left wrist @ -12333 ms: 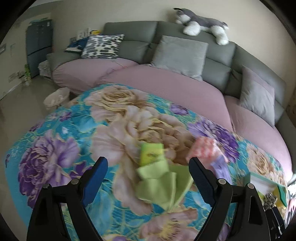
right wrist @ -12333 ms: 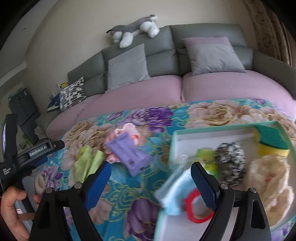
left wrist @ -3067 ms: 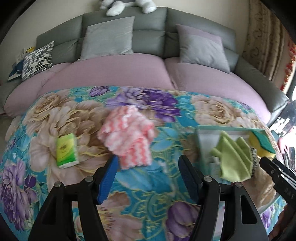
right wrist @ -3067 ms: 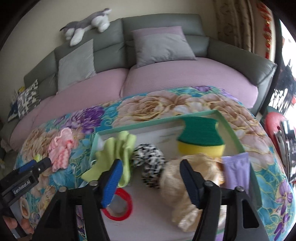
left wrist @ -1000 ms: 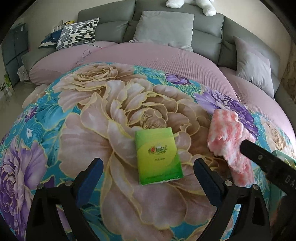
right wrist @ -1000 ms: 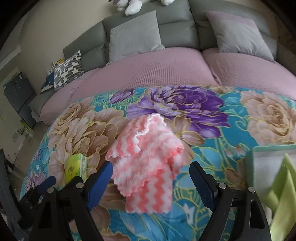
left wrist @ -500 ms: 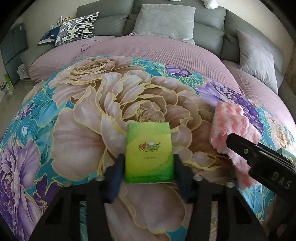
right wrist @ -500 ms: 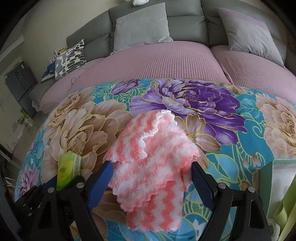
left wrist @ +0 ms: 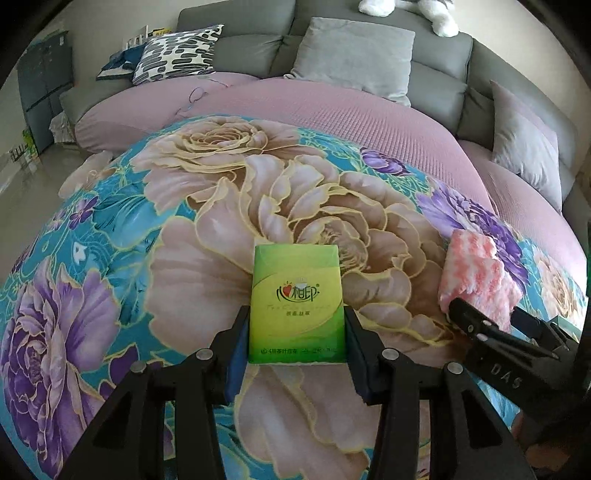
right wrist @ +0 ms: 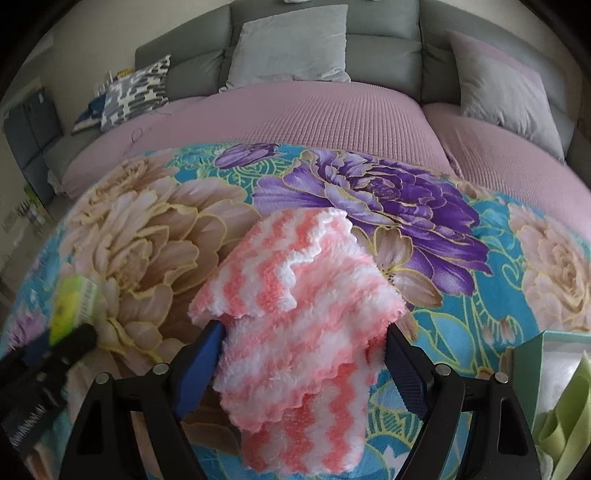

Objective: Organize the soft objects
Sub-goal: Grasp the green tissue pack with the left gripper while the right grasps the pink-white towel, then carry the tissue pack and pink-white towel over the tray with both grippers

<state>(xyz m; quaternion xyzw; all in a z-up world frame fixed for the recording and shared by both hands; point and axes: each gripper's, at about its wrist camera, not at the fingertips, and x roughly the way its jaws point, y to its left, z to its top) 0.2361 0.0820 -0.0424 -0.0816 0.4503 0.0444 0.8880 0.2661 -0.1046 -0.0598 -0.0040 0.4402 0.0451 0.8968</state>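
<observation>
My left gripper (left wrist: pixel 297 341) is shut on a green tissue pack (left wrist: pixel 297 302) that lies on the floral cloth (left wrist: pixel 184 229). The pack also shows blurred in the right wrist view (right wrist: pixel 72 302). My right gripper (right wrist: pixel 304 350) is open, its two fingers on either side of a pink and white fluffy towel (right wrist: pixel 299 325) on the cloth. The towel also shows in the left wrist view (left wrist: pixel 476 280), with the right gripper's body in front of it. A light green cloth (right wrist: pixel 565 417) hangs in a teal-rimmed tray (right wrist: pixel 524 354) at the far right.
A grey sofa (left wrist: pixel 369 70) with pink seat covers (right wrist: pixel 295 118) and several cushions (left wrist: pixel 354 51) stands behind the cloth-covered surface. A plush toy (left wrist: pixel 413 11) lies on the sofa back. A dark cabinet (left wrist: pixel 40 88) and bare floor are at the far left.
My left gripper has closed on the green tissue pack. My right gripper has moved forward so the pink towel now lies between its open fingers.
</observation>
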